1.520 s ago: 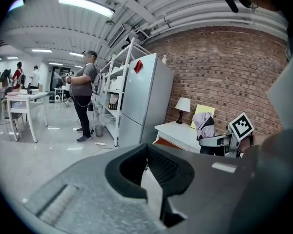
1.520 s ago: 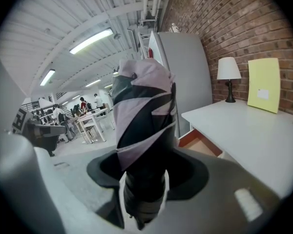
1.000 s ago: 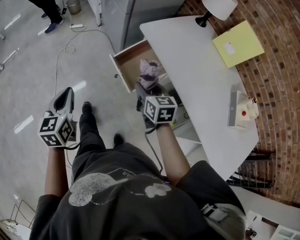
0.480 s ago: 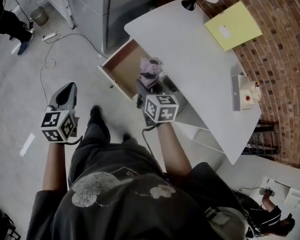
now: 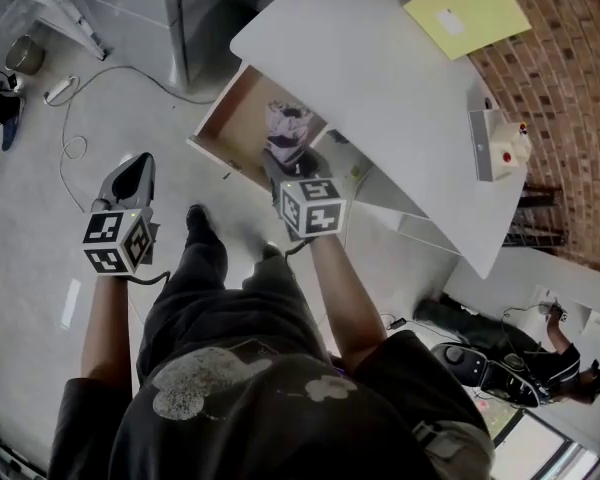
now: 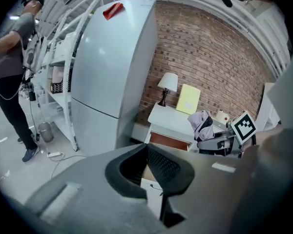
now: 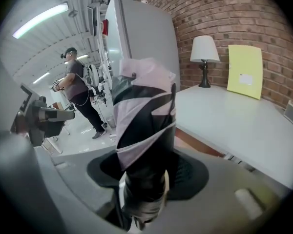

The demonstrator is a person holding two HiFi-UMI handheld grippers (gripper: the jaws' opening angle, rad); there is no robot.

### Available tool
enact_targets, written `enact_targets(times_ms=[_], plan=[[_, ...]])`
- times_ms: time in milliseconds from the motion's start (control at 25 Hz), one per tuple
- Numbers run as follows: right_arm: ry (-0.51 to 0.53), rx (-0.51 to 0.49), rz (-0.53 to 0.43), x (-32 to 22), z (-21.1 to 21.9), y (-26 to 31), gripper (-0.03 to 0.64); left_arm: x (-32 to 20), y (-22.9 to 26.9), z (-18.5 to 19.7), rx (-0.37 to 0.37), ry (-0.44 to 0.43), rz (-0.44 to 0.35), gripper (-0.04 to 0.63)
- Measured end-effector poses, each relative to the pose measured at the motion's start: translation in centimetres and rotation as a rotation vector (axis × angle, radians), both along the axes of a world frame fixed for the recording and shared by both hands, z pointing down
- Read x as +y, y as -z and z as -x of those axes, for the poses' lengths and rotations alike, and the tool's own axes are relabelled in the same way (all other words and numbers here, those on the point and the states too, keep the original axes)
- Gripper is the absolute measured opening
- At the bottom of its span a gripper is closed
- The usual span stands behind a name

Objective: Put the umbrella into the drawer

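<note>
Umbrella (image 5: 288, 130) had swung in over the open drawer (image 5: 232, 120), gripped low on its folded body by the right gripper (image 5: 282, 164), jaws fairly wide, while the left gripper (image 5: 132, 174) hung closed and empty; best to tip it flat and lower it inside before letting go.

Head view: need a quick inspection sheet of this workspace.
Surface: white table, drawer pulled open under its edge.
Job's things: folded umbrella held at the open drawer, not yet laid in.
Clutter: yellow folder, white box with red button, lamp, all on the table.
Grippers: right gripper shut on the umbrella; left gripper shut, empty.
Cables: cable and power strip on the floor.
Surroundings: brick wall, grey refrigerator, person standing beyond.
</note>
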State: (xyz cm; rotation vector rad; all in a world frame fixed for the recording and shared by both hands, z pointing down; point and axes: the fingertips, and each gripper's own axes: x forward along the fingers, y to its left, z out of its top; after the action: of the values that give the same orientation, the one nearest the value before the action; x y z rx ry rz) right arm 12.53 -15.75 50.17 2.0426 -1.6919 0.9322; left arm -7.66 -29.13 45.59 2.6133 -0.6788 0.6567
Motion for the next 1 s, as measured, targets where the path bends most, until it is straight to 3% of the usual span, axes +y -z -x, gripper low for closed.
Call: enact_targets(times_ms=[200, 360, 720, 1000], plan=[[-0.052, 0.025, 0.041, -1.1, -0.2, -2.1, 0.227, -0.7, -2.7, -2.3, -0.019, -0.121, 0.03, 0.009], [-0.063, 0.04, 0.086, -2.1, -0.2, -4.2, 0.227, -0.7, -4.8, -3.6, -0.02, -0.166, 0.069, 0.009], [-0.037, 0.071, 0.156, -5.1, -2.3, -11.9, 0.227, -3.2, -9.8, -5.0, -0.047, -0.167, 0.085, 0.009], [-0.014, 0.063, 0.214, -6.8, -3.7, -18.3, 0.227, -4.5, -14.0, -5.2, -0.057, -0.114, 0.123, 0.009]])
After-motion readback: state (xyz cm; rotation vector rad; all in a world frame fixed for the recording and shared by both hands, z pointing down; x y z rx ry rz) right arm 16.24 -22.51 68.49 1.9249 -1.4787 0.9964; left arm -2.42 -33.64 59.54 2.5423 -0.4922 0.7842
